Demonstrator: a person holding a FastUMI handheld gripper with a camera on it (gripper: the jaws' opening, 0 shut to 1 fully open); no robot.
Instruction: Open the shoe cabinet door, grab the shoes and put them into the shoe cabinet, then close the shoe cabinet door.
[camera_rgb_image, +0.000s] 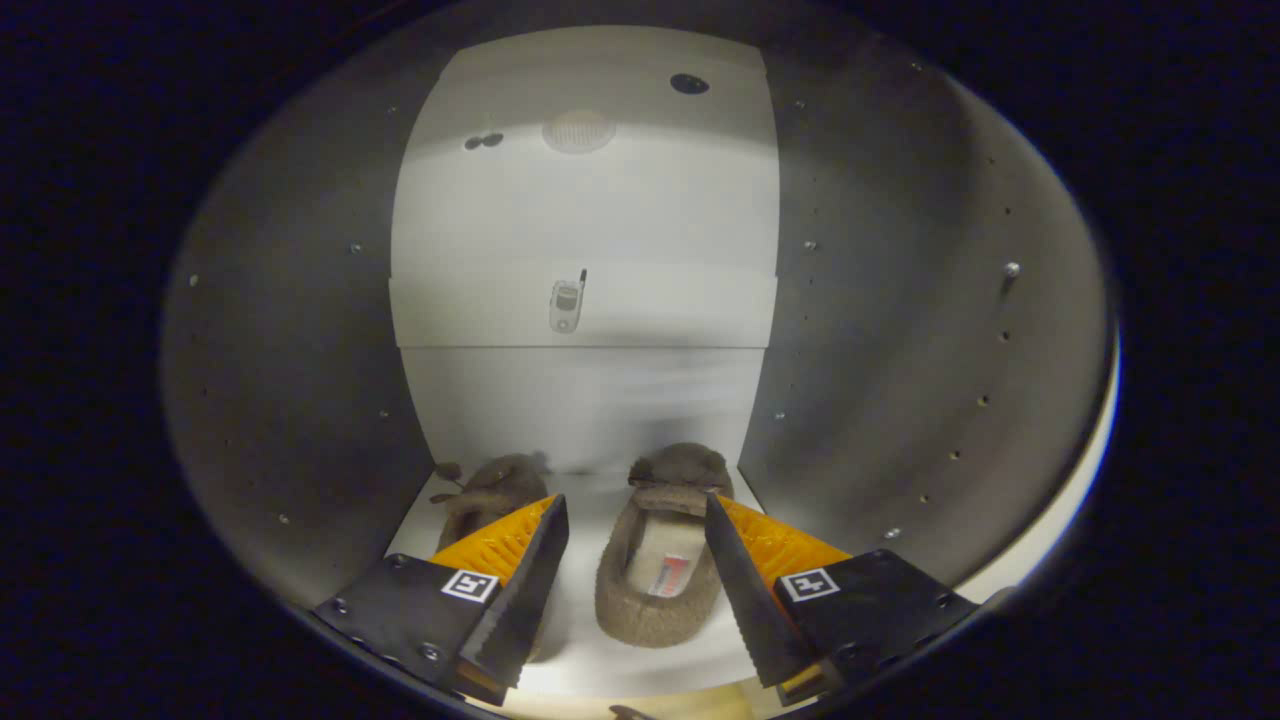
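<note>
I'm looking straight into the cabinet (300, 400), claw (636, 530) inside its mouth.

Far left of the claw: the left wall, grey, dotted with shelf-pin holes, curving down to the floor just outside my left finger (525, 580).

Behind and partly under the left finger: the left slipper (490, 490), brown and fuzzy, toe pointing at the back panel (585, 400). A sliver of white floor (575, 610) shows between it and the left wall. I cannot tell whether the finger touches it.

Between the fingers: the right slipper (655, 570), lying flat, opening up, pale insole showing. Its heel is near me, its toe close to the back panel. Bare floor on its left side up to the left finger; on its right side the slipper edge runs under the right finger (745, 590), contact unclear. The claw is spread wide, gripping nothing.

Beyond the fingers, higher up: a shelf edge (585, 310) spans the back, with open space below it over both slippers.

Right of the claw: the right wall (900, 350), also with pin holes, close beside the right finger.
</note>
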